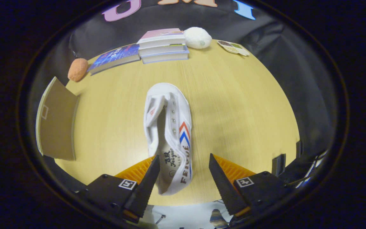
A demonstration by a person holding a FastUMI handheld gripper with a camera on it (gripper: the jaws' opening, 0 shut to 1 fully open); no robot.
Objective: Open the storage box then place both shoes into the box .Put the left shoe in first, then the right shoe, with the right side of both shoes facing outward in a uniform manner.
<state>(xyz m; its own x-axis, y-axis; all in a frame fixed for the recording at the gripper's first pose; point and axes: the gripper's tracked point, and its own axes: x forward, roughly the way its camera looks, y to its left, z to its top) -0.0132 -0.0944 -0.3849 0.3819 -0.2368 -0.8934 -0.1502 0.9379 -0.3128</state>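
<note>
Gripper view: jaws (183, 173) stand apart, the white shoe's (169, 133) heel lying between them on the desk (240, 105), nearer the left finger. Its toe points away toward stacked books (163, 46). A cardboard box flap (57, 122) overhangs the desk's left edge. Bare desk spreads right of the shoe.

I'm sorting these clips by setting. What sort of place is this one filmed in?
Probably a staged recording booth, not a lived-in room: a bare wooden table backed by black cloth, with props along the far edge, stacked books and a white plush. A white shoe lies between the open fingers.
</note>
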